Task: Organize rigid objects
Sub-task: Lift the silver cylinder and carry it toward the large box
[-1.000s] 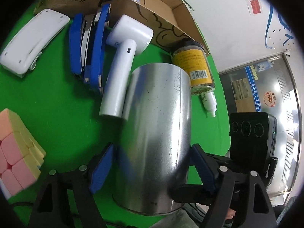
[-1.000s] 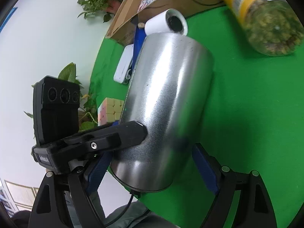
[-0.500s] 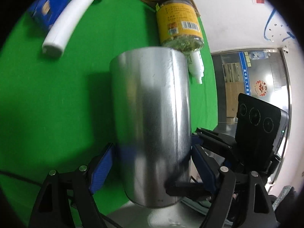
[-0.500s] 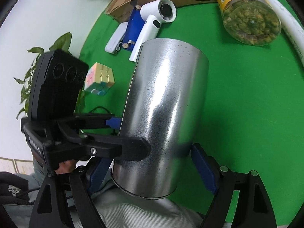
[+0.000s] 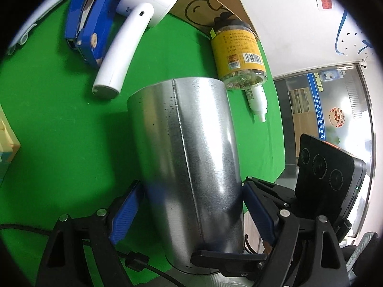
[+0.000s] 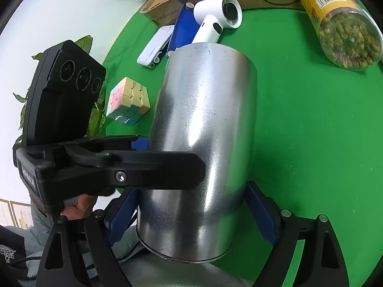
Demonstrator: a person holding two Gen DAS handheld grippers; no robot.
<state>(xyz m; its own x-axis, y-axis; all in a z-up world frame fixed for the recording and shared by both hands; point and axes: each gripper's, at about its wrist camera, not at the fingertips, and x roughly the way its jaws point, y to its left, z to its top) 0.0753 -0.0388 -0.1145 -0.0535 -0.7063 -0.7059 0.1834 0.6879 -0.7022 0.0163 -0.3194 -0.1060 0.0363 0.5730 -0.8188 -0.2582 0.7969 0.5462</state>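
Shifted since the earlier frame: hair dryer [image 5: 124, 47] and blue stapler [image 5: 88, 16] back at upper left of the left view, cube [image 6: 128, 100] now left of centre in the right view. Metal cylinder [image 5: 189, 167] — centre frame, above the green mat [image 5: 59, 131] — sits pinched between both the left gripper [image 5: 191, 217] and right gripper [image 6: 191, 215], likely for a steady two-handed carry. Right jaws have just eased wider, pads apparently touching; yellow-labelled jar [image 6: 340, 21] lies upper right.
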